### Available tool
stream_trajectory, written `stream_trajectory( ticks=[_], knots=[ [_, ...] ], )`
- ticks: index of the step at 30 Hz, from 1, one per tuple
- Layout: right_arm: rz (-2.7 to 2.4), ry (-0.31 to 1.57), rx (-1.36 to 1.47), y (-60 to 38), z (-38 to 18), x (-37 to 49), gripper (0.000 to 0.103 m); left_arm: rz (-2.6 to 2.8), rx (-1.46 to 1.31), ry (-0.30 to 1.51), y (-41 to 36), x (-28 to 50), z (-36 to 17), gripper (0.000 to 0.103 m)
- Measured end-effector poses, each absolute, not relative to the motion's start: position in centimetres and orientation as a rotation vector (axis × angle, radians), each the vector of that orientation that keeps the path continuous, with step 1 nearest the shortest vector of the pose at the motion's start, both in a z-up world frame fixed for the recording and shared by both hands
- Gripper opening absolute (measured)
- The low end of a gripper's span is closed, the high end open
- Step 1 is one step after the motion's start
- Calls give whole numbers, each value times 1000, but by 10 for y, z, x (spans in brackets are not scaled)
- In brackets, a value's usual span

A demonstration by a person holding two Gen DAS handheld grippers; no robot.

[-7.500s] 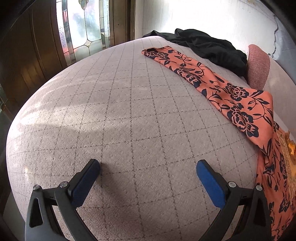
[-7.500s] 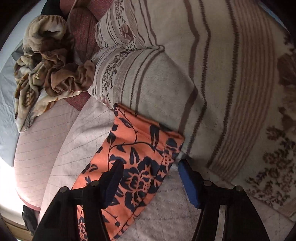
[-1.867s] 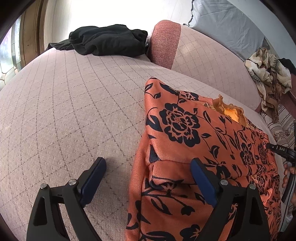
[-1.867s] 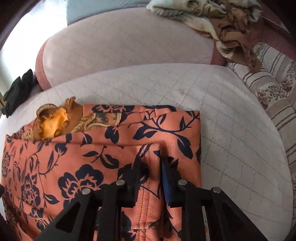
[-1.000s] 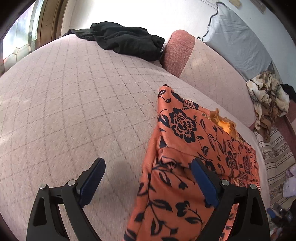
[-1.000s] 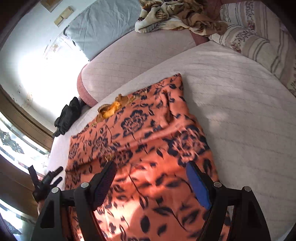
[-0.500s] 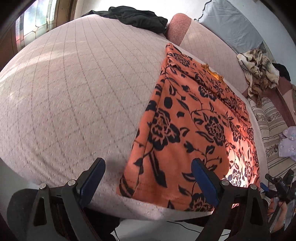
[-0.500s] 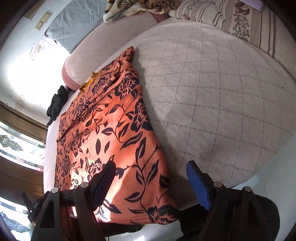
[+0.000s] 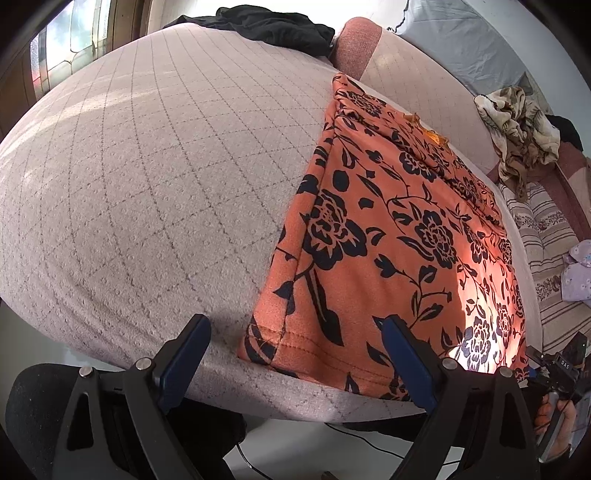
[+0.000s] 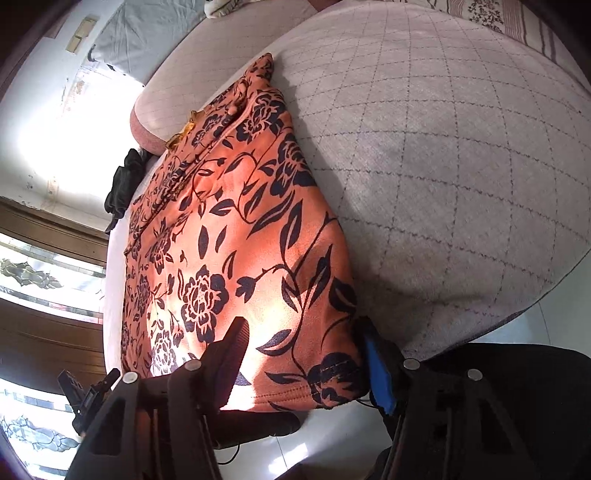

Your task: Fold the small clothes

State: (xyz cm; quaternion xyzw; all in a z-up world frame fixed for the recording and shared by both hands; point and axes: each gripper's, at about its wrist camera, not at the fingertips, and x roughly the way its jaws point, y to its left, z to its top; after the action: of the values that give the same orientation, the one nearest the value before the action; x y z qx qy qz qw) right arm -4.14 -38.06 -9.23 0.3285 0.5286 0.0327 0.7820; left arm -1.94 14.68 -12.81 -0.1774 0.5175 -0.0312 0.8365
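An orange garment with a dark floral print (image 9: 388,229) (image 10: 221,236) lies spread flat on the quilted bed, its hem at the near edge. My left gripper (image 9: 295,354) is open, its blue pads set either side of the hem's left corner without touching it. My right gripper (image 10: 304,363) straddles the hem's right corner. Its jaws are closing with the cloth between them, one finger lying over the fabric and the blue pad (image 10: 376,369) beside the edge. No pinch on the cloth shows.
A black garment (image 9: 266,22) lies at the bed's far end beside a pink bolster (image 9: 354,51). A crumpled patterned cloth (image 9: 517,122) and striped pillows (image 9: 546,240) lie to the right. The bed's near edge (image 9: 332,402) drops to a pale floor.
Both grippers have drawn back to the bed's near edge and the garment's hem. The garment now lies flat at full length. The right jaws have narrowed around the hem corner.
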Motion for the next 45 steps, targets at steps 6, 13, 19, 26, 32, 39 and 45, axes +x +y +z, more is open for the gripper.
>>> stream_trajectory(
  ticks=[6,13,19,26,32,39,45],
  knots=[
    [41,1171,649,-378,-94,-38,9,-96,-332,1104,141,-17,-128,9],
    [59,1112,692,-389,-66,-44,6,-135,-369,953,141,-30,-79,9],
    [72,1175,734,-390,-85,-40,13,-54,-363,1122,140,-14,-128,10],
    [58,1154,768,-383,-96,-39,70,-44,-342,1086,135,-12,-123,75],
    [60,1153,766,-387,-89,-37,5,-126,-346,1039,138,-14,-101,7],
    [70,1111,804,-396,-78,-37,6,-100,-376,1087,143,-8,-113,7],
    [60,1141,848,-396,-100,-38,9,-85,-364,1123,140,-7,-127,8]
  ],
)
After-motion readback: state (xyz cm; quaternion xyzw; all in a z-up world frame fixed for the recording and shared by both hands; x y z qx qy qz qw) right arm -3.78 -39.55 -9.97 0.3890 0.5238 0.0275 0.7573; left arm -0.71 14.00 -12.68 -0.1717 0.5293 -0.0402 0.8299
